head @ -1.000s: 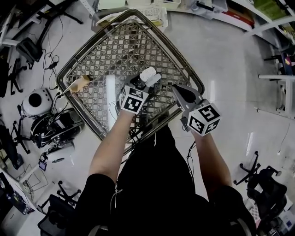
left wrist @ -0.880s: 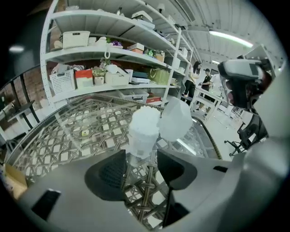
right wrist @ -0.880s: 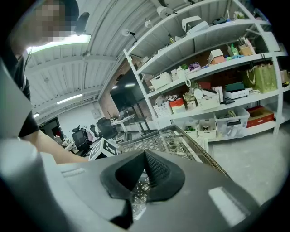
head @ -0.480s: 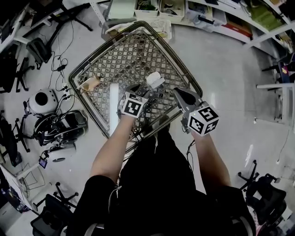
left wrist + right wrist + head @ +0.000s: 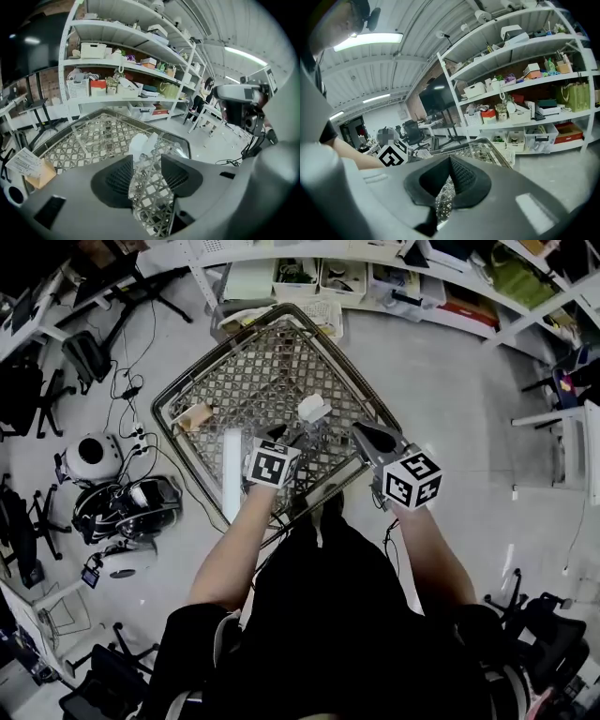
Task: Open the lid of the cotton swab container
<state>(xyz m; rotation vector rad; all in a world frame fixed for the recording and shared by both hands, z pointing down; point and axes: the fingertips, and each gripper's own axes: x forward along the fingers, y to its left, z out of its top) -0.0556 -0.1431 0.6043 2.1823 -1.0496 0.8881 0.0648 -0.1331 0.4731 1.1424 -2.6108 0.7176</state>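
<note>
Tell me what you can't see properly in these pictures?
- What's inside the container: left gripper view, its see-through walls show only the table lattice behind.
- Container's bottom: left gripper view, hidden behind the body of the left tool, whose jaws have just been closing on it.
- Print on the paper label: left gripper view, too small and blurred.

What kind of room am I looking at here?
Probably a lab or workshop storeroom: white shelving stacked with bins and boxes, office chairs standing about, and cables trailing over the bare floor.
</note>
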